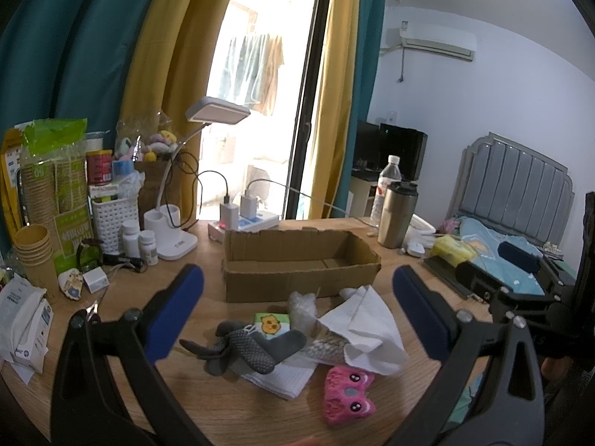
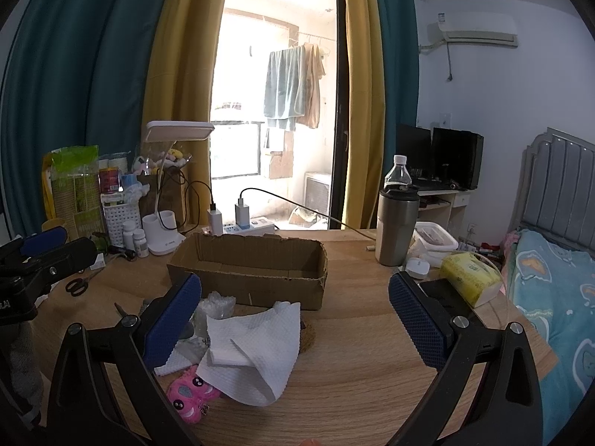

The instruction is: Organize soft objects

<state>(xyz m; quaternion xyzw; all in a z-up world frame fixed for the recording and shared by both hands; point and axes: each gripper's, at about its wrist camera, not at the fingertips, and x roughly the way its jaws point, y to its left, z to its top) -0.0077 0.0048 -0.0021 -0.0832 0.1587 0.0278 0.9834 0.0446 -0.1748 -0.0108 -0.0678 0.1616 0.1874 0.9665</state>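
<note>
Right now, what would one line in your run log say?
left gripper: open, over soft pile | right gripper: open, holding nothing | cardboard box: empty | pink plush, grey socks, paper towel: on table

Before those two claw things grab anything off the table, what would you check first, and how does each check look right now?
1. Left gripper jaws open and holding nothing: ok.
2. Right gripper jaws open and holding nothing: ok.
3. Box open on top, nothing seen inside: ok.
4. Soft things lie apart for a clean single grasp: not ok. The tissue drapes over the pile, and the grey sock lies on a folded napkin.
5. Pink plush lies free at the pile's near edge: ok.
6. Sharp things away from the pile: cannot tell. Scissors lie off to the left, but the tissue hides part of the pile.
</note>
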